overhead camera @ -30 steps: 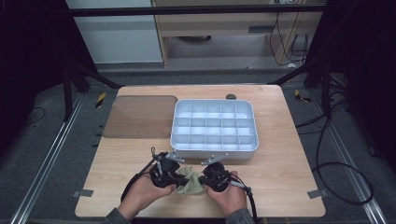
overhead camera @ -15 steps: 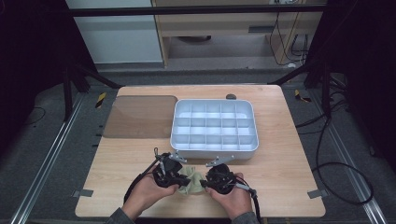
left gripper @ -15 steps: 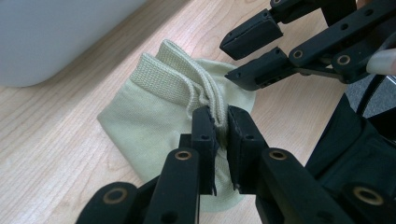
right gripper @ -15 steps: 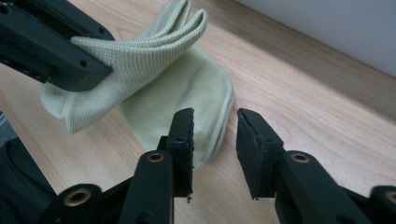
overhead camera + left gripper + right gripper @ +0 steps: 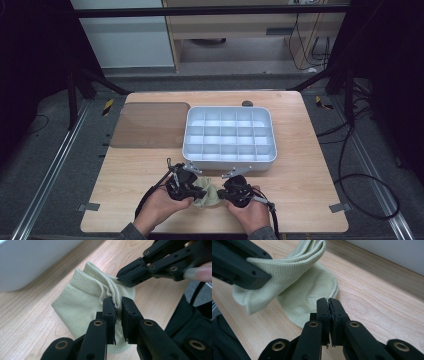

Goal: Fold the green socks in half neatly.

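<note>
A pale green sock (image 5: 207, 195) lies on the wooden table near its front edge, between both hands. My left gripper (image 5: 118, 302) is shut on the sock's ribbed cuff (image 5: 110, 290) and lifts it a little; in the high view it sits at the sock's left (image 5: 196, 191). My right gripper (image 5: 329, 301) has just closed again. Its tips meet on the rim of the sock's flat body (image 5: 307, 297), and a thin fold seems pinched. In the left gripper view the right gripper (image 5: 120, 277) touches the far side of the sock (image 5: 80, 297).
A white tray (image 5: 272, 150) divided into several compartments stands just behind the hands. A brown mat (image 5: 150, 125) lies at the back left. A small dark object (image 5: 247, 103) sits at the table's far edge. Bare wood shows to the left and right of the hands.
Both hands stay at the same spot by the front edge. At this size I see no clear difference in the sock.
</note>
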